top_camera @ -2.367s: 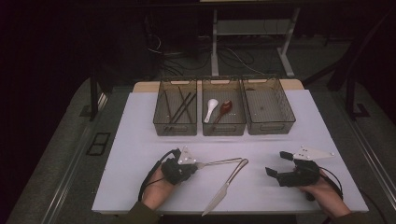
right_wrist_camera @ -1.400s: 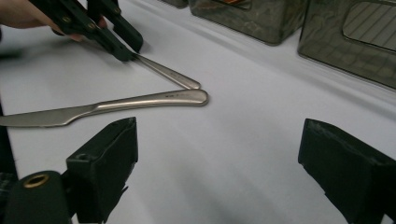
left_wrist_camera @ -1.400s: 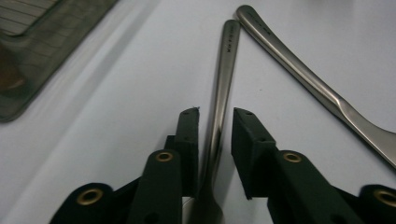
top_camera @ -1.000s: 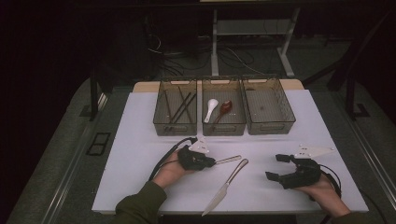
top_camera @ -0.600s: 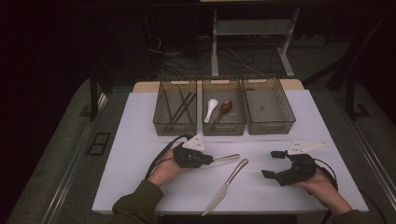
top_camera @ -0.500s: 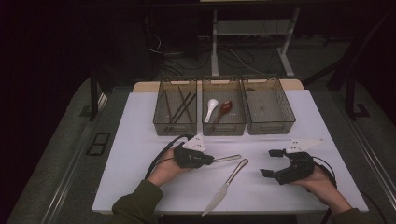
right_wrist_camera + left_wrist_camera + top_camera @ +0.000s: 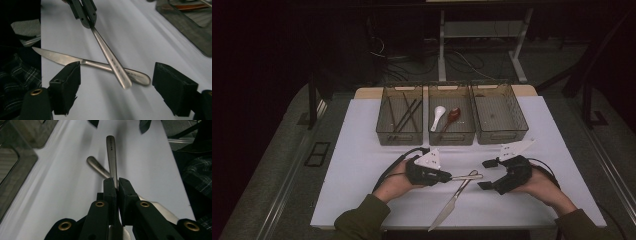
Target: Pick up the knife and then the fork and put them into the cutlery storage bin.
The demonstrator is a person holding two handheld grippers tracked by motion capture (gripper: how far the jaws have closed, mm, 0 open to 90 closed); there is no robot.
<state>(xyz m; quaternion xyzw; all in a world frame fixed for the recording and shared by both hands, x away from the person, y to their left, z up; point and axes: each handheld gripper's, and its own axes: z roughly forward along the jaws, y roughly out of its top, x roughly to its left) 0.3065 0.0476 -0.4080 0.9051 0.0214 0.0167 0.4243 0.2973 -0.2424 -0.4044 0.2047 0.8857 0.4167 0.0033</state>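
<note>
Left claw [image 7: 451, 177] clamped on a slim silver metal utensil handle [image 7: 111, 152], held over a silver table knife [image 7: 452, 202] on the white desk [image 7: 362, 165], right claw [image 7: 486, 174] wide, jaws just closing, nothing between them

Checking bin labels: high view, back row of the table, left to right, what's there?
Bin with dark sticks → bin with a white spoon and a reddish-brown spoon → bin with nothing visible in it.

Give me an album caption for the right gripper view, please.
Left tongs clamp a steel utensil handle crossing a table knife, framed by the open right tongs.
</note>
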